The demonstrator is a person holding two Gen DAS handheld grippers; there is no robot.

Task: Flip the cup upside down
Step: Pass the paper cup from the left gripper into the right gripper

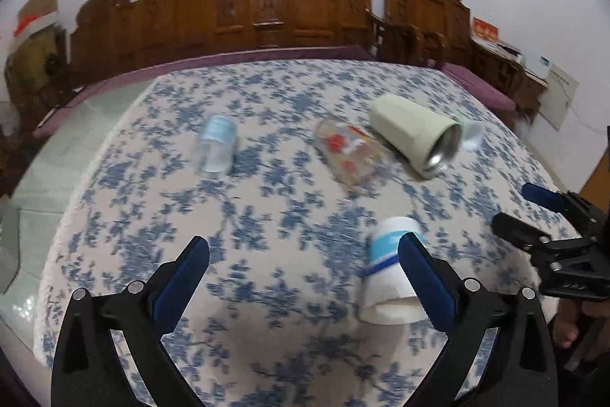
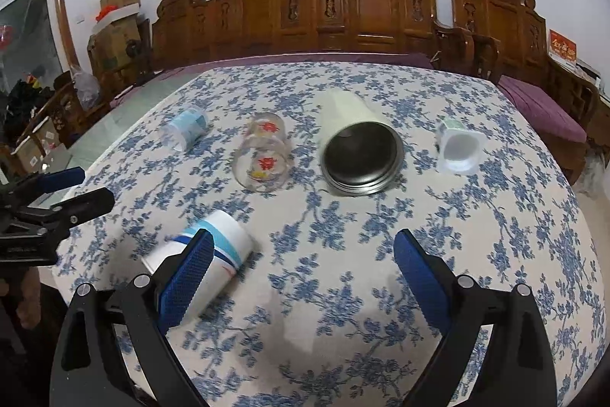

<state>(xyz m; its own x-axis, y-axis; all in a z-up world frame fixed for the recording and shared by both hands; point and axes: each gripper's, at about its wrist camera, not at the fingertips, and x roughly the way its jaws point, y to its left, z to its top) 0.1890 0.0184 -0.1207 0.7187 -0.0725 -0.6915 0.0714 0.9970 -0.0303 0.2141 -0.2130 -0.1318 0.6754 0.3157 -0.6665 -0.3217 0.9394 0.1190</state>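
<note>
Five cups lying on their sides across the flowered tablecloth (image 2: 343, 292), none standing. Both grippers hovering low over the near edge, each with jaws spread wide and holding nothing.

Nearest of all: paper cup (image 2: 206, 254) with the blue band, lying just ahead of the left gripper (image 1: 305, 266) and off toward its right finger, partly hidden behind that blue pad (image 1: 423, 277). Seen from the right gripper (image 2: 303, 264), sitting at its left finger, outside the gap between the fingers. Long axis running roughly away from the holder, open mouth pointing back toward the near edge, closed base pointing away. Lying about between the two grippers, so either looking within reach; neither centred on it. Probably needing a sideways shift to bring the cup into the gap, then a pinch across the wall and a turn to set the mouth down.

Farther ahead, in a loose row: small clear cup with a blue label (image 2: 185, 130) well off to the left; printed glass (image 2: 263, 155) with red figures ahead of the left finger of the right gripper; pale metal-lined tumbler (image 2: 356, 147) almost straight ahead, dark mouth facing back; small white cup (image 2: 459, 147) off to the right.

Beyond the table, carved wooden bench (image 2: 362, 14) against the wall.
</note>
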